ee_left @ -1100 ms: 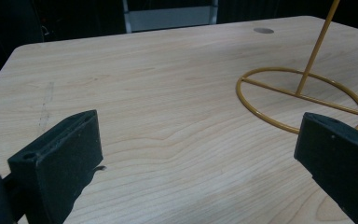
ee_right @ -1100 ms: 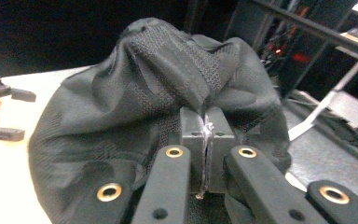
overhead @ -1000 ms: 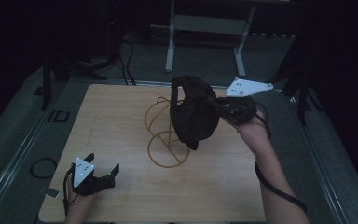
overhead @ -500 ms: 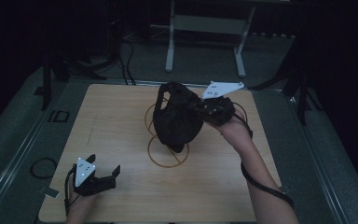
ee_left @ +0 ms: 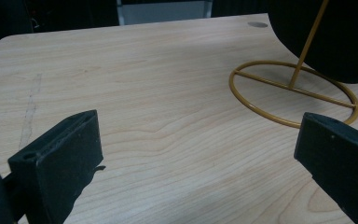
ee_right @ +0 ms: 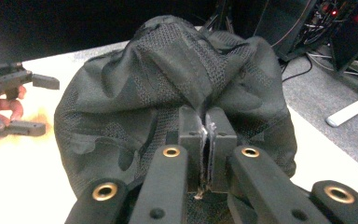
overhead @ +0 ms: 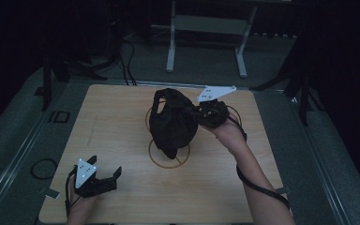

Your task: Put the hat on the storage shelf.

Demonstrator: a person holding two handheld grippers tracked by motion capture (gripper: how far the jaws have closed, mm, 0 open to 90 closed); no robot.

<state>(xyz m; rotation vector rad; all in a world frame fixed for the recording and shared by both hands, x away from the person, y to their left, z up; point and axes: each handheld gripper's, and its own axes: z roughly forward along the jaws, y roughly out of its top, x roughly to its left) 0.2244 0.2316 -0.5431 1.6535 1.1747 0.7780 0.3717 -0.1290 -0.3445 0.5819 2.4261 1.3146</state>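
A soft, light cap (overhead: 172, 123) is held over the stand (overhead: 168, 157) by a pinched fabric fold in the closed right tongs (overhead: 198, 112); left tongs (overhead: 104, 176), well apart from the stand, are open and empty.

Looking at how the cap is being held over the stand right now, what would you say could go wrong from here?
1. The right gripper pinches only a thin fold of the cap, so the fabric may slip free.
2. The gold wire stand looks light; a tug from the cap draped over it could tip or drag it.
3. The left gripper is open and away from the stand, so nothing steadies the base.
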